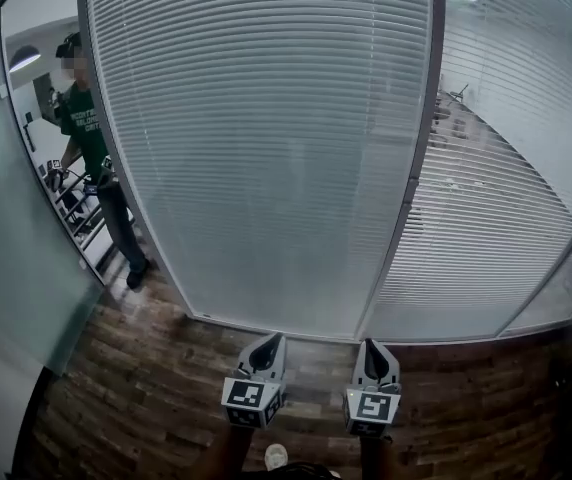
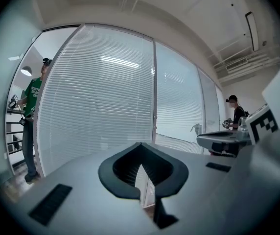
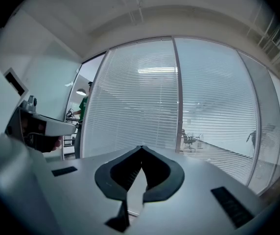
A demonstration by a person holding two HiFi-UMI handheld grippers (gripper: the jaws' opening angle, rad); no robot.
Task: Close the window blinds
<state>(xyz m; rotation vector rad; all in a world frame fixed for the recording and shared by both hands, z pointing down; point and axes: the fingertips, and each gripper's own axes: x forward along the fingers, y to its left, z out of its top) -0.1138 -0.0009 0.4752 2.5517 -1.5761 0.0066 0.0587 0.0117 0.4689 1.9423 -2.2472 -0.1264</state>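
In the head view, the left gripper (image 1: 269,340) and the right gripper (image 1: 374,346) are held side by side, low above the wood-plank floor (image 1: 146,368). Both are pointed at the bottom edge of the glazed wall and stand apart from it. The window blinds (image 1: 266,148) fill the wide left pane from top edge to bottom edge, and their slats are turned almost flat. In the right-hand pane (image 1: 506,208), beyond the frame post (image 1: 421,158), the slats are set more open and a room can be made out through them. A small fitting (image 1: 412,190) is seen on the post; what it is cannot be told. A person in a green shirt (image 1: 91,138) stands at the left edge of the frame.

In the left gripper view, the jaws are closed tip to tip with nothing between them. The blinds are seen ahead, well apart, and a second person (image 2: 237,112) is seen at the far right.

In the right gripper view, the jaws are likewise brought together on nothing. The more open slats are seen to the right of the post, with an office chair (image 3: 191,140) visible behind them.

The slats are judged thin, light and easily bent, and they may lie behind glass, so they are not to be pinched. Hold is better taken on a tilt control at the frame. No wand or cord can be made out, so the fitting on the post is the likeliest place to be tried.
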